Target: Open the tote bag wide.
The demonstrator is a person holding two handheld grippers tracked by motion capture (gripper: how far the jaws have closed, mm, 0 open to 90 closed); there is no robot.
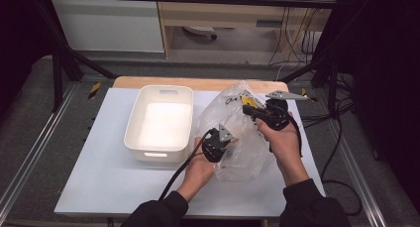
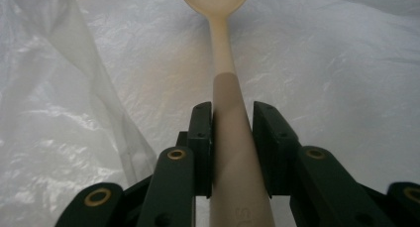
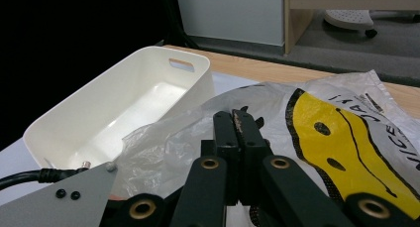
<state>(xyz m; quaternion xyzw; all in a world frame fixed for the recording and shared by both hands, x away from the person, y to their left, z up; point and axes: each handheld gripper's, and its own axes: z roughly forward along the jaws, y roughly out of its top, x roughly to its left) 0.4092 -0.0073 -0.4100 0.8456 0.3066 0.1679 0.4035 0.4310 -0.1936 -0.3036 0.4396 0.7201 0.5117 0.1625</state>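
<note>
White table (image 1: 99,177), left claw (image 2: 232,133) clamping spoon (image 2: 228,88) handle, bowl pointing away inside bag (image 1: 237,138), right claw (image 3: 237,133) pinching bag.

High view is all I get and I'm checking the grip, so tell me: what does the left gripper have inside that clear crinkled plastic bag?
Observer: The left gripper holds the thick handle of a cream plastic spoon between its pads, bowl pointing away, inside the clear crinkled plastic bag.
Operator: And the right gripper?
Observer: The right gripper has its jaws shut on the bag's film, pinching a fold of it.
Operator: Any print on the bag?
Observer: A yellow smiley face with black lettering sits just beside the right jaws.
Operator: Is the white rectangular plastic bin holding anything?
Observer: The white rectangular plastic bin looks bare inside from the right gripper view.
</note>
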